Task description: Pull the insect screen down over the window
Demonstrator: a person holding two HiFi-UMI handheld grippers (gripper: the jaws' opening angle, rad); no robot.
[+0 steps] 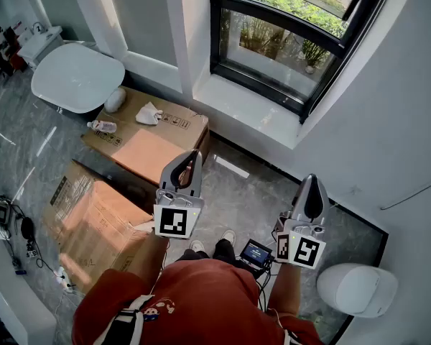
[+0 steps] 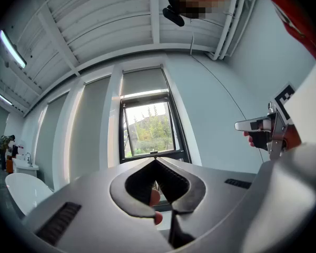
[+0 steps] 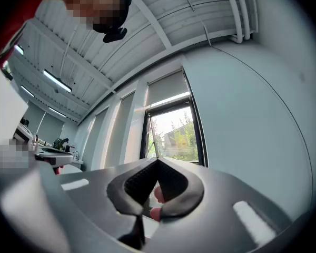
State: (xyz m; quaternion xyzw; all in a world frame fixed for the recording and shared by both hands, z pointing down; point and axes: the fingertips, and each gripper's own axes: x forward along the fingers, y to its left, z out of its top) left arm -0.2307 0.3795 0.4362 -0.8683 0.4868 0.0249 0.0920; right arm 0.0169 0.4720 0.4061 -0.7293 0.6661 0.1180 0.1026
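Left gripper (image 1: pixel 189 157), centre of the head view: jaws closed tip to tip, holding nothing. Right gripper (image 1: pixel 311 185), lower right: likewise clenched and empty. Both are raised toward the window (image 1: pixel 287 42), upper right, well short of it. Insect screen (image 2: pixel 143 82): grey panel covering only the window's top, centre of the left gripper view. Cardboard boxes (image 1: pixel 147 142), left of centre, on the floor.

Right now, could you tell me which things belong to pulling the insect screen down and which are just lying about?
For the job: window, grey panel at its top (probably the screen), left tool, right tool, both shut.
Lying about: cardboard boxes, bottle, white cloth, white table, floor cables.
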